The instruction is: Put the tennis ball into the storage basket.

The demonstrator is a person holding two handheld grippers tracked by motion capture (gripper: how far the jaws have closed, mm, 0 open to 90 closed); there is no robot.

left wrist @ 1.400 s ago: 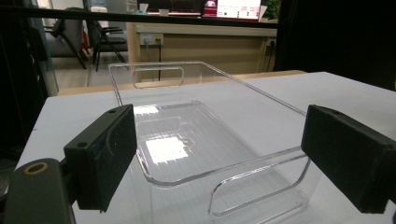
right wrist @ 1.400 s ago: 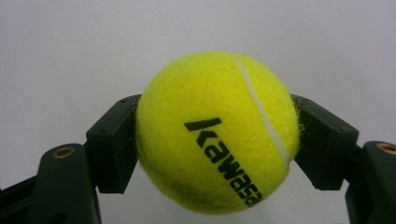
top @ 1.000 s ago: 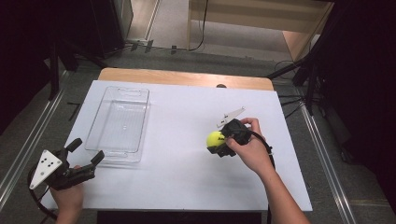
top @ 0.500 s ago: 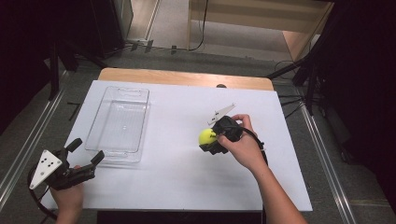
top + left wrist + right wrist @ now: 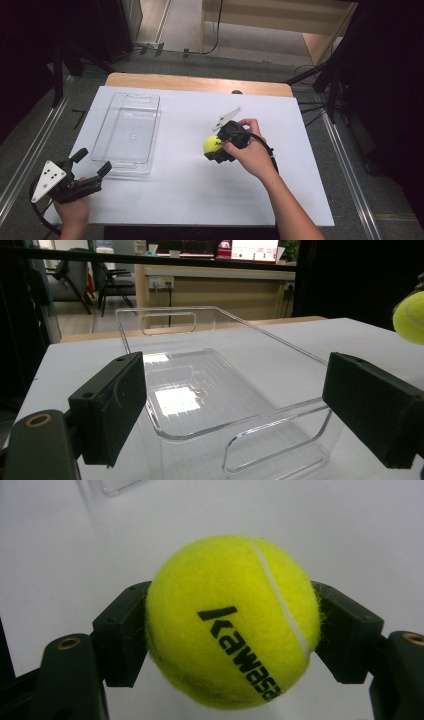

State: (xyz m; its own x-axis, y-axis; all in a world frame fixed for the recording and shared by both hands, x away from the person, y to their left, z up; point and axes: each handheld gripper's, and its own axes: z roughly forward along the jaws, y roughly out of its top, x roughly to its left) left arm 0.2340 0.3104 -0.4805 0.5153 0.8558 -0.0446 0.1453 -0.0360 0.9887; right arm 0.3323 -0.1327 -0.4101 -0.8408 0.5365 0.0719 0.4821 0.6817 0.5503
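A yellow tennis ball [image 5: 211, 145] with black lettering is clamped between the jaws of my right gripper [image 5: 216, 149], held over the middle of the white table. In the right gripper view the ball [image 5: 232, 622] sits squeezed between both black jaws. A clear plastic tray [image 5: 127, 132] lies empty on the left half of the table. My left gripper [image 5: 92, 161] rests open at the table's near left corner, just short of the tray's near end. In the left gripper view the tray [image 5: 210, 390] lies straight ahead between the spread jaws, and the ball [image 5: 410, 317] shows at the right edge.
The white table top [image 5: 190, 190] is bordered by a wooden strip [image 5: 195, 82] at the far edge. Metal rails [image 5: 30, 150] run along the floor on both sides. A desk and chairs stand beyond the table in the left gripper view.
My right gripper has carried the ball leftward, toward the tray. The left gripper has stayed in place.
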